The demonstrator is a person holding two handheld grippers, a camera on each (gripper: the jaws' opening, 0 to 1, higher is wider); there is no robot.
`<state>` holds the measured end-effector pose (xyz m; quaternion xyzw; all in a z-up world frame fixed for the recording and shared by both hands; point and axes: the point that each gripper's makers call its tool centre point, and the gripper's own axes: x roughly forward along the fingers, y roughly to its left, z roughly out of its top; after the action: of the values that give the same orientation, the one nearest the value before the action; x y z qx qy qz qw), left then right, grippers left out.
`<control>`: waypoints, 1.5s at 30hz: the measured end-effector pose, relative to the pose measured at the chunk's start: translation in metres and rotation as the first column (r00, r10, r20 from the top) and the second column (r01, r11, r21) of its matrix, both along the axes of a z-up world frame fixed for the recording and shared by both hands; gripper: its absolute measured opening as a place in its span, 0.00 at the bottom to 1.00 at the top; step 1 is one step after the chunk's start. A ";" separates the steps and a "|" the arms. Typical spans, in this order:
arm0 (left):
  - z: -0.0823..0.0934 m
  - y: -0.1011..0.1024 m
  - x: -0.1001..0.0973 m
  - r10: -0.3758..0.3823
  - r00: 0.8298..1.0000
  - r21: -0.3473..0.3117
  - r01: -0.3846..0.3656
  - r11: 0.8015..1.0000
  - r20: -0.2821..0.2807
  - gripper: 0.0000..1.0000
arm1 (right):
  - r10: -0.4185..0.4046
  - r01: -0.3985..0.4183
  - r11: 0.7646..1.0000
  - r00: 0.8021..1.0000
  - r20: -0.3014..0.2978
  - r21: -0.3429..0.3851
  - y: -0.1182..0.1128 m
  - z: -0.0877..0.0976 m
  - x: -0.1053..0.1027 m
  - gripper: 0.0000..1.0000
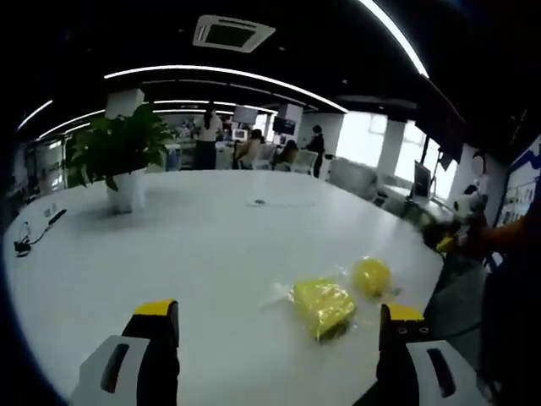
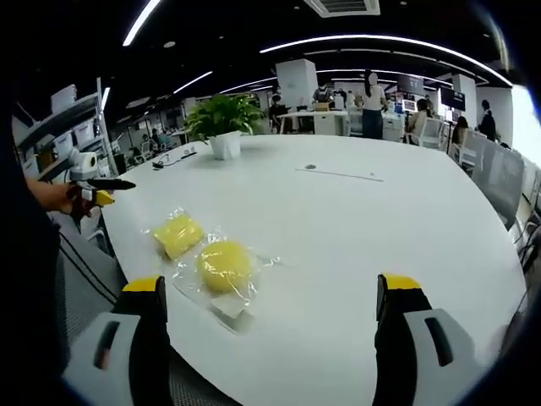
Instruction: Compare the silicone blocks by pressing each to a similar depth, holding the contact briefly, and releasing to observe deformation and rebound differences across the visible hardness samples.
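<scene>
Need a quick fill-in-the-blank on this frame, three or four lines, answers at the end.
1. The two silicone samples are coloured ____.
2. Each sample lies inside a clear ____ bag.
3. The left gripper and right gripper both have their jaws ____.
4. At the far end of the white table stands a potted ____.

Answers: yellow; plastic; open; plant

Left gripper (image 1: pixel 279 326) sat level and low, jaws spread wide, nothing between the yellow-tipped fingers (image 1: pixel 156 309). Right gripper (image 2: pixel 272 296) same pose: jaws wide apart, nothing held. The person's hand (image 2: pixel 52 196) at the right gripper view's left edge gripped the left gripper.
</scene>
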<state>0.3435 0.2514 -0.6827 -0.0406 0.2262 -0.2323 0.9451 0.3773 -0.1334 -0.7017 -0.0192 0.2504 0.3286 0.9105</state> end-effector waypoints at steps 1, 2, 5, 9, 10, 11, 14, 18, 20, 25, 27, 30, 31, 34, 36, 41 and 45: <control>0.000 -0.001 0.000 0.002 1.000 -0.005 -0.002 1.000 -0.004 1.00 | 0.002 -0.002 1.000 1.000 -0.003 0.003 0.001 -0.002 -0.001 0.97; 0.001 -0.003 0.000 0.001 1.000 -0.010 -0.001 1.000 -0.008 1.00 | 0.003 -0.003 1.000 1.000 -0.006 0.001 0.001 -0.003 -0.002 0.97; 0.002 -0.005 0.001 -0.003 1.000 -0.016 0.003 1.000 -0.008 1.00 | 0.015 -0.015 1.000 1.000 -0.009 -0.002 0.001 -0.005 -0.003 0.97; 0.005 -0.006 0.005 0.003 1.000 -0.044 -0.003 0.999 -0.011 1.00 | 0.014 -0.014 1.000 0.999 -0.030 0.012 0.002 -0.007 -0.005 0.97; 0.005 -0.007 0.005 0.004 1.000 -0.046 -0.005 0.999 -0.011 1.00 | 0.016 -0.016 1.000 0.999 -0.030 0.006 0.001 -0.007 -0.004 0.97; 0.005 -0.008 0.006 0.003 1.000 -0.049 -0.004 0.999 -0.011 1.00 | 0.021 -0.021 1.000 0.999 -0.027 -0.001 0.002 -0.007 -0.004 0.97; 0.003 -0.011 0.005 -0.001 1.000 -0.053 0.000 0.999 -0.024 1.00 | 0.031 -0.031 0.999 0.999 -0.027 -0.013 0.004 -0.007 -0.005 0.97; 0.011 -0.025 0.007 -0.029 1.000 -0.096 0.029 0.995 -0.005 1.00 | 0.036 -0.036 0.999 0.999 -0.004 0.006 0.007 -0.001 -0.002 0.97; 0.016 -0.032 0.011 -0.036 0.999 -0.096 0.037 0.995 0.015 1.00 | 0.034 -0.034 0.999 0.999 -0.002 0.000 0.007 -0.002 -0.001 0.97; 0.018 -0.053 0.018 -0.068 0.998 -0.141 0.066 0.988 -0.010 1.00 | 0.034 -0.034 0.999 0.999 -0.012 0.012 0.009 -0.003 -0.003 0.97; 0.016 -0.061 0.022 -0.081 0.996 -0.138 0.078 0.987 -0.021 1.00 | 0.032 -0.032 0.999 0.999 -0.017 0.020 0.010 -0.003 -0.004 0.97; 0.014 -0.073 0.026 -0.094 0.994 -0.157 0.085 0.984 -0.057 1.00 | 0.035 -0.033 0.998 0.999 -0.031 0.060 0.012 0.001 -0.005 0.97; 0.013 -0.077 0.028 -0.100 0.993 -0.165 0.087 0.982 -0.067 1.00 | 0.034 -0.032 0.997 0.999 -0.032 0.068 0.012 0.002 -0.005 0.97; 0.011 -0.086 0.034 -0.114 0.991 -0.172 0.100 0.980 -0.074 1.00 | 0.028 -0.026 0.997 0.999 -0.027 0.070 0.011 0.003 -0.005 0.97; 0.007 -0.096 0.037 -0.130 0.986 -0.185 0.109 0.977 -0.107 1.00 | 0.018 -0.017 0.997 1.000 -0.023 0.075 0.009 0.004 -0.004 0.97; 0.013 -0.120 0.049 -0.135 0.979 -0.310 0.082 0.947 -0.153 1.00 | 0.011 -0.009 0.996 1.000 -0.022 0.084 0.008 0.005 -0.004 0.97; 0.009 -0.135 0.059 -0.153 0.973 -0.306 0.096 0.947 -0.171 1.00 | 0.000 0.003 0.996 1.000 -0.025 0.094 0.007 0.004 -0.005 0.97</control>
<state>0.4021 0.1169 -0.6736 -0.1891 0.2815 -0.3179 0.8854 0.3725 -0.1266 -0.6981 0.0282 0.2461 0.3396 0.9074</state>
